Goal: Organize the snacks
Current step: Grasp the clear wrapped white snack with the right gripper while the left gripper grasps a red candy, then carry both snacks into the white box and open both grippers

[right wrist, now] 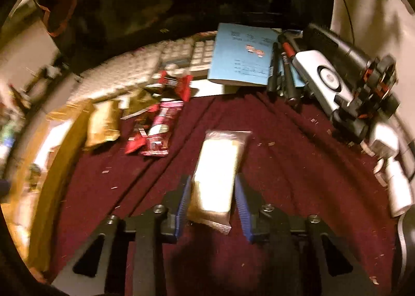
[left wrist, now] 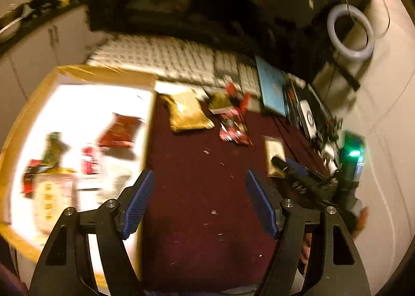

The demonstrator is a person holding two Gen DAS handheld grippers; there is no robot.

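My right gripper (right wrist: pixel 213 198) is shut on a gold-and-white snack packet (right wrist: pixel 216 179), held just above the maroon cloth (right wrist: pixel 285 179); the same packet shows in the left wrist view (left wrist: pixel 274 155). My left gripper (left wrist: pixel 199 200) is open and empty over the cloth (left wrist: pixel 202 192), beside the cardboard box (left wrist: pixel 103 74). The box holds several snacks, among them a red packet (left wrist: pixel 120 131). On the cloth lie a gold packet (left wrist: pixel 185 113) and red wrappers (left wrist: pixel 233 127), which also appear in the right wrist view as the gold packet (right wrist: pixel 102 123) and red wrappers (right wrist: pixel 155 135).
A white keyboard (left wrist: pixel 168 59) lies behind the snacks, and a blue booklet (right wrist: pixel 241 54) lies on it. Pens (right wrist: pixel 282 72), a silver device (right wrist: pixel 321 78) and black gear (right wrist: pixel 373 88) crowd the right edge. A ring light (left wrist: pixel 350 33) stands at the far right.
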